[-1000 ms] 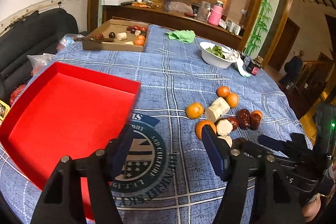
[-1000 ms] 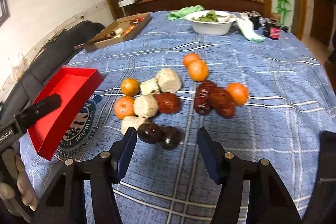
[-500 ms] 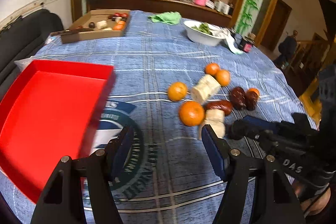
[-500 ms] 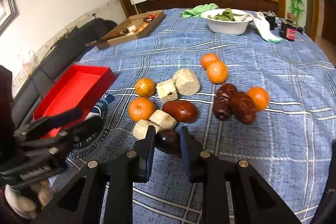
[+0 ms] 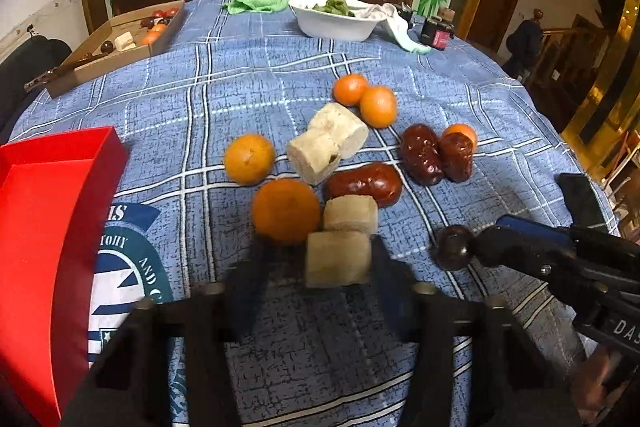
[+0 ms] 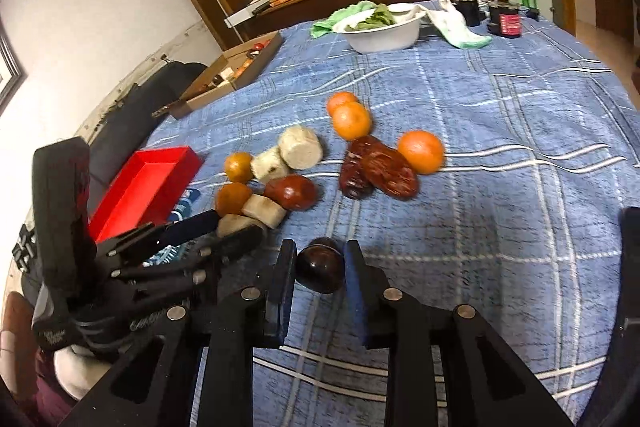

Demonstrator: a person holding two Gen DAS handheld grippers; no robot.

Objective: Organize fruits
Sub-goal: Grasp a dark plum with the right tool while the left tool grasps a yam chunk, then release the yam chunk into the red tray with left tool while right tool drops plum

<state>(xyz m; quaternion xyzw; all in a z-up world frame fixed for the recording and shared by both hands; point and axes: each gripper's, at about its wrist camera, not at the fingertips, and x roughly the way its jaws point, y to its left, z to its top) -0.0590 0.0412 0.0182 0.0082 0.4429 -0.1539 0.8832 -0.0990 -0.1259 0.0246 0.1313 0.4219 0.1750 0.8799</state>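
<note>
Clearly the task is at its beginning. The red tray [image 5: 48,227] at the left side of the table [image 5: 280,347] shows no fruit in the part that is visible, while almost all the fruits lie in one loose group on the blue cloth: several oranges [image 5: 286,211], some pale cut pieces [image 5: 326,143] and brown-red dates [image 5: 420,155]. I judge that nearly everything is left to be moved, if the tray is the place for them.

The right gripper [image 6: 318,267] has its jaws narrow and closed around a dark round fruit [image 6: 320,269]. Both pads seem to touch its sides. In the left wrist view this same fruit [image 5: 454,247] sits at the tip of the right gripper, just above or on the cloth; I cannot tell which.

The left gripper [image 5: 316,267] has its jaws wide. Between them stands a pale block [image 5: 338,259], the nearest piece of the group. The right finger is just beside the block, maybe touching, and the left finger is apart from it. So this piece is bracketed but not yet gripped. An orange lies just beside the left finger.
</note>
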